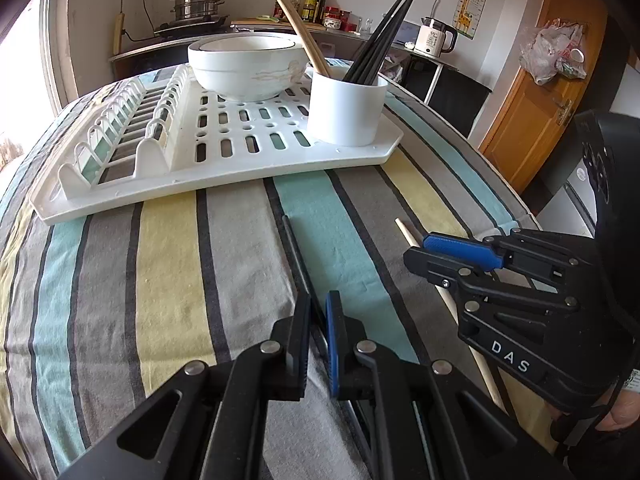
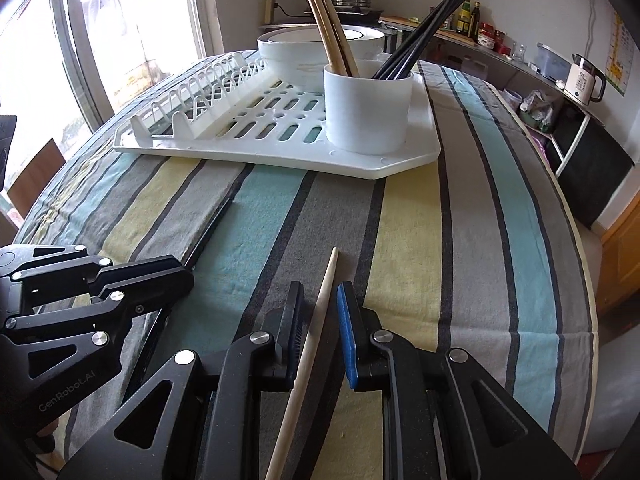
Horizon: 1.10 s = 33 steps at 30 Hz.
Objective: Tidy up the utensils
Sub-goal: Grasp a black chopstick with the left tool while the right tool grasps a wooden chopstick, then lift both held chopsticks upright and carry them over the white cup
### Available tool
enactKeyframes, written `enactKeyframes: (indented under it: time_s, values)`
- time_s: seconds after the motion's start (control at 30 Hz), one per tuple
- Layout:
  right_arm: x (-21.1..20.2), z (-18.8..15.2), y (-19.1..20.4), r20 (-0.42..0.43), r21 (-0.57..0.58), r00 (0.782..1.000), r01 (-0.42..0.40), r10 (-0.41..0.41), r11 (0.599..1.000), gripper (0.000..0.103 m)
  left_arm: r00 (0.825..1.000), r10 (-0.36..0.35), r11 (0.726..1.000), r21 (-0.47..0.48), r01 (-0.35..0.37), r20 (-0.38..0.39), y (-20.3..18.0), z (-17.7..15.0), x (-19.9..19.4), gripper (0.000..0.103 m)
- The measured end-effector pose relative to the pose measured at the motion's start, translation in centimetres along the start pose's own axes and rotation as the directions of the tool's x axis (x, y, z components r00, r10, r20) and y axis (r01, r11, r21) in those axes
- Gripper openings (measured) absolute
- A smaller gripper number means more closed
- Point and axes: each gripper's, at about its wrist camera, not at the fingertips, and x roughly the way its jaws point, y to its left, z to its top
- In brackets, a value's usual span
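A striped cloth covers the counter (image 1: 168, 264), and on its far half sits a white rack (image 1: 224, 160) carrying a bowl (image 1: 248, 66) and a cup (image 1: 346, 110); the cup already holds pale wooden chopsticks leaning left and black ones leaning right. Two loose chopsticks lie on the cloth nearer the camera, well apart from the rack. The step in hand looks like the pickup of both at once. The left tool (image 1: 318, 344) is clamped on the black chopstick (image 1: 294, 252), a thin dark rod that runs away toward the rack along a grey stripe. The right tool (image 2: 318, 332) straddles the wooden chopstick (image 2: 326, 284), a pale tapered stick with a blunt squared end; its jaws stand narrow with a gap on the blue-pad side, so it is not yet gripped. Next, the right tool probably needs to pinch fully, then both should lift and tip their sticks upright to drop them into the cup, each beside its own kind.
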Motion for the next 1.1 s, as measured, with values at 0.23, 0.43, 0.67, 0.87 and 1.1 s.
enactKeyframes:
  time_s: [0.23, 0.43, 0.67, 0.87, 1.1]
  values:
    - [-0.2, 0.2, -0.5, 0.002, 0.032, 1.0, -0.03, 0.03, 0.999, 0.006, 1.0, -0.004, 1.0, -0.009, 0.004, -0.015, 0.4, 0.2, -0.1, 0.008]
    - [-2.5, 0.4, -1.1, 0.082, 0.059, 0.994, -0.078, 0.073, 0.995, 0.006, 1.0, -0.017, 1.0, -0.022, 0.017, 0.001, 0.8, 0.4, -0.9, 0.007]
    - [-5.3, 1.1, -1.8, 0.169, 0.083, 0.981, -0.108, 0.092, 0.991, 0.006, 0.998, -0.037, 0.999, -0.026, 0.039, 0.059, 0.9, 1.2, -3.4, 0.006]
    - [-6.7, 1.5, -2.1, 0.213, 0.087, 0.972, -0.125, 0.105, 0.988, 0.006, 0.993, -0.049, 0.998, -0.025, 0.052, 0.106, 0.9, 2.0, -5.4, 0.006]
    - [-7.5, 1.7, -2.3, 0.24, 0.09, 0.965, -0.131, 0.106, 0.987, 0.006, 0.988, -0.053, 0.998, -0.021, 0.057, 0.145, 0.9, 2.7, -7.1, 0.006]
